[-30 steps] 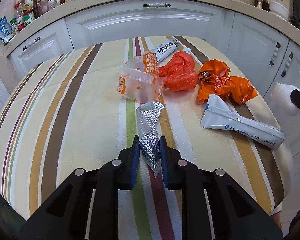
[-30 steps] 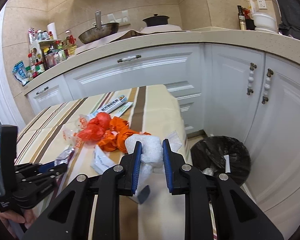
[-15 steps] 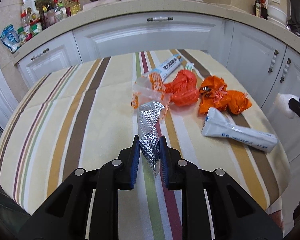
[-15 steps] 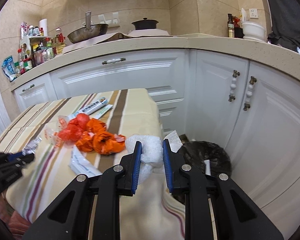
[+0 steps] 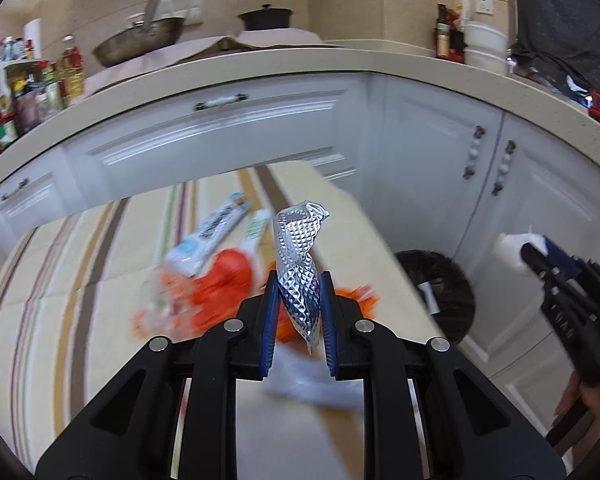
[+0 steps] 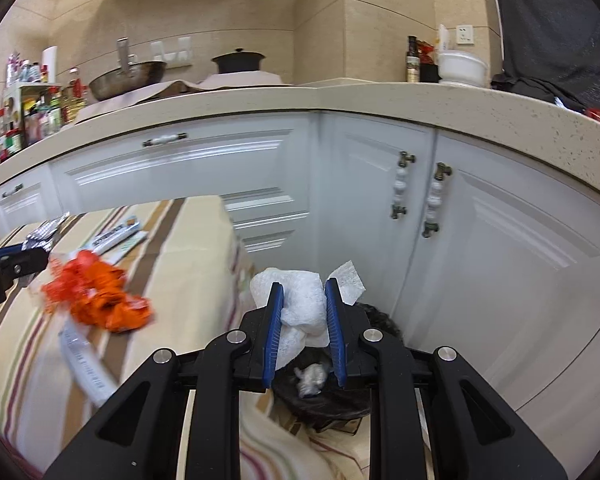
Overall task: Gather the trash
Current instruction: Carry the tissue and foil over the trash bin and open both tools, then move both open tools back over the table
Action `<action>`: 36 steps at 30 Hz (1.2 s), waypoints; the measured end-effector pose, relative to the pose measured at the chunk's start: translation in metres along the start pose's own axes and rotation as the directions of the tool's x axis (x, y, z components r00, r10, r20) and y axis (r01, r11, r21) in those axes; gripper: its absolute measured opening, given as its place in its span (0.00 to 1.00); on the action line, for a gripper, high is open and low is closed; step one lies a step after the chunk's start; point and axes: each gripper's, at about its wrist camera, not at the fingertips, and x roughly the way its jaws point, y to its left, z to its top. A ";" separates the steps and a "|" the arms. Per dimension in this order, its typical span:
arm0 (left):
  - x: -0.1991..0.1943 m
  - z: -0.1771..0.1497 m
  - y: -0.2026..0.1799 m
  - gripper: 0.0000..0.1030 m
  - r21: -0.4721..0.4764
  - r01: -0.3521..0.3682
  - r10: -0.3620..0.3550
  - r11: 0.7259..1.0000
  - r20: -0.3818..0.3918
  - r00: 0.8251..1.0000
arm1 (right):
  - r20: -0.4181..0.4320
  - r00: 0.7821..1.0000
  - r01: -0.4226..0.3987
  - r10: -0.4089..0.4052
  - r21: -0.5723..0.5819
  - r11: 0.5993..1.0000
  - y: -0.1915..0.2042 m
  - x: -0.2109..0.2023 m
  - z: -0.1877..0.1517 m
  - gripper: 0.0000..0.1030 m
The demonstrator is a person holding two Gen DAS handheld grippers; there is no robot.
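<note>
Foil wrapper (image 5: 298,276) sits clamped in our left gripper (image 5: 299,300), jaws narrow on it, crumpled silver end sticking up past the blue pads (image 5: 269,332) at frame centre of the left wrist view. Right gripper (image 6: 304,320) is pinched on a wad of white tissue (image 6: 300,304), centre of the right wrist view; the same gripper (image 5: 540,258) with its white wad shows at right edge of the left wrist view.

Below and behind the tissue we see the trash bin (image 6: 332,400) with its black liner on the floor, a small crumpled grey scrap (image 6: 310,380) already inside. In the left wrist view the bin (image 5: 440,280) lies centre right, just beside the worktop edge, in front of the white cabinet doors (image 5: 496,184).

Remaining trash on the striped worktop (image 6: 172,264), left half of the right wrist view, all motion-blurred:
- orange plastic bags (image 6: 100,300), bunched together
- white tube (image 6: 84,364) lower left, near the orange bags
- long printed box (image 6: 114,236) upper left, well apart from the tube
- clear printed bag (image 5: 160,300), seen in the left wrist view, touching the orange bags

Left gripper tip (image 6: 16,264) enters at the left edge of the right wrist view, foil (image 6: 44,234) visible above it.
</note>
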 end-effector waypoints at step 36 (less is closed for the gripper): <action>0.159 0.053 -0.151 0.53 0.055 0.049 -0.038 0.997 -0.174 0.984 | -0.086 0.996 0.043 -0.034 0.099 0.994 -0.087 0.112 -0.006 0.41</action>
